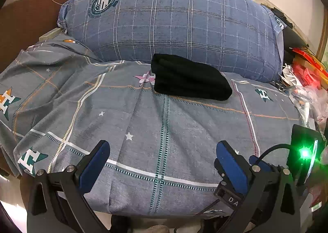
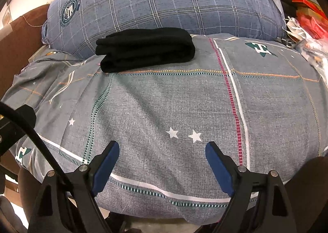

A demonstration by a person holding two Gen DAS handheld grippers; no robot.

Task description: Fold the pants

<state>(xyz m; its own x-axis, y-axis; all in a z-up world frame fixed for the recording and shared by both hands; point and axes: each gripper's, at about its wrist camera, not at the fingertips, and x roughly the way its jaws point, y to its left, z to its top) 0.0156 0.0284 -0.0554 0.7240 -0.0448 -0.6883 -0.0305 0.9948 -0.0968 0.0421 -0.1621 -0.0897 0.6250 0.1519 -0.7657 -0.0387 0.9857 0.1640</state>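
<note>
The black pants lie folded into a compact bundle at the far side of the grey patterned bedsheet, against the big blue checked pillow. The right wrist view shows the same pants as a thick stack of layers. My left gripper hovers over the near edge of the bed, open, with nothing between its blue pads. My right gripper is likewise open and empty above the near edge. Both grippers are well short of the pants.
A brown headboard or chair stands at the left. Red packaging and plastic bags pile up at the right edge of the bed. The right gripper's body with a green light shows at the lower right of the left wrist view.
</note>
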